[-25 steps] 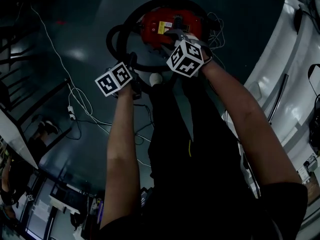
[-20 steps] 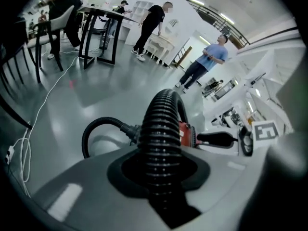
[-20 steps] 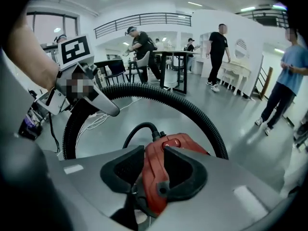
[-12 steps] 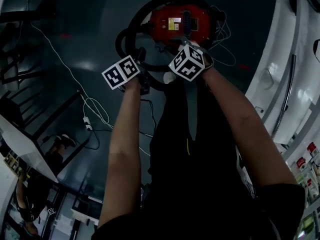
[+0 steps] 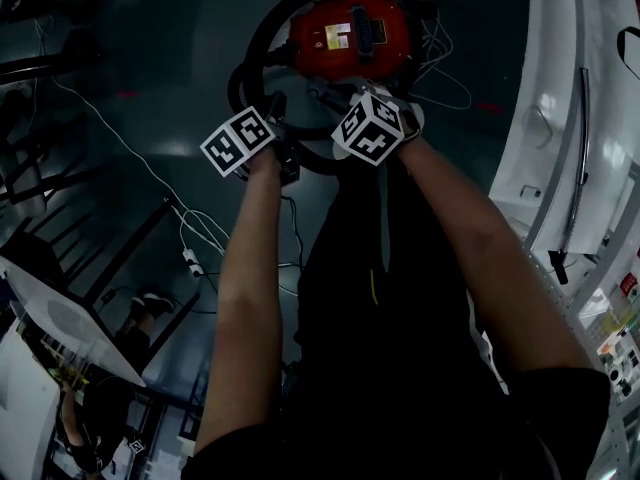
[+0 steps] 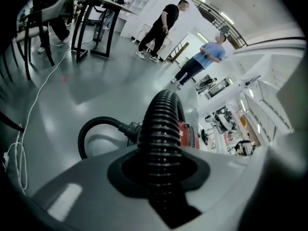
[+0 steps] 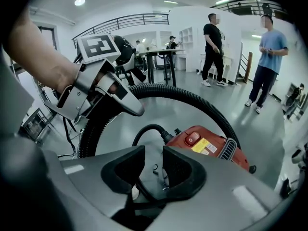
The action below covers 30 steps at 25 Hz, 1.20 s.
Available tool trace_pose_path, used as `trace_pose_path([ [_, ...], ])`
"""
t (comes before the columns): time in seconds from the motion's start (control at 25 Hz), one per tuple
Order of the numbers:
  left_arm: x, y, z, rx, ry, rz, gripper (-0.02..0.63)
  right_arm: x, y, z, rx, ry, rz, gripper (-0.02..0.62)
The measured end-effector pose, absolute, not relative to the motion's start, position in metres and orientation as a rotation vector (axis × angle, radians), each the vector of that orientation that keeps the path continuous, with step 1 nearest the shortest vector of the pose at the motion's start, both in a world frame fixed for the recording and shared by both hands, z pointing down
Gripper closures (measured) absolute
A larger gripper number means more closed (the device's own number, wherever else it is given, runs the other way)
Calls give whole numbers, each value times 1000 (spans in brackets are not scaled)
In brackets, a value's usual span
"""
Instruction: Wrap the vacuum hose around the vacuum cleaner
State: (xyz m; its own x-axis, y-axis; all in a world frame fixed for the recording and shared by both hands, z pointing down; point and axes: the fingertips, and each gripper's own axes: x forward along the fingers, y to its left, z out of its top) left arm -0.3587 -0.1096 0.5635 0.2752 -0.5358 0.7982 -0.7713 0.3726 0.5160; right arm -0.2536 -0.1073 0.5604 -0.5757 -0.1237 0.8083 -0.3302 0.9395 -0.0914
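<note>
A white cable (image 6: 19, 160) lies coiled on the grey floor (image 5: 150, 88) at the far left, with a dark table (image 6: 98, 6) behind it. The left gripper (image 6: 161, 170) has its jaws shut round the black ribbed hose (image 6: 161, 129), which fills the gap between them and blocks most of the vacuum (image 5: 345, 33) in the left gripper view. Beyond the jaws the hose curves in a wide ring round the red vacuum, which stands on the floor just ahead of both grippers; a smaller loop bulges out on the vacuum's left, where the hose plugs into the body. The right gripper (image 7: 154, 170) is beside the left one and close to the vacuum. Its jaws are a narrow way apart and grip nothing, though thin dark cord shows low in the gap. More thin cable lies bunched at the vacuum's right. Farther back stand a person in black (image 7: 211, 37) and a person in blue (image 7: 267, 57), well apart from the work. A white wall (image 5: 545, 88) curves along the right edge.
</note>
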Motion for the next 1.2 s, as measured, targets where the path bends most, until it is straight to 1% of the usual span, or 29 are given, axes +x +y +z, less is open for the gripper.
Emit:
trace_pose_path([
  [0.28,-351,-110,567,1285,-1370,240,497,-254,-80,552,271,-2218,339,479],
  [0.72,-315,-108,561,1333,-1343,282,500,-235,-34,566,154,-2253,465,479],
  [0.88,-305,-104,556,1354,-1329,293,502,-223,-19,568,101,-2257,457,479],
  [1.0,-305,-103,557,1361,-1333,300,502,-219,-10,568,82,-2262,452,477],
  [1.2,-307,-105,568,1357,-1312,294,503,-223,2,570,91,-2282,553,462],
])
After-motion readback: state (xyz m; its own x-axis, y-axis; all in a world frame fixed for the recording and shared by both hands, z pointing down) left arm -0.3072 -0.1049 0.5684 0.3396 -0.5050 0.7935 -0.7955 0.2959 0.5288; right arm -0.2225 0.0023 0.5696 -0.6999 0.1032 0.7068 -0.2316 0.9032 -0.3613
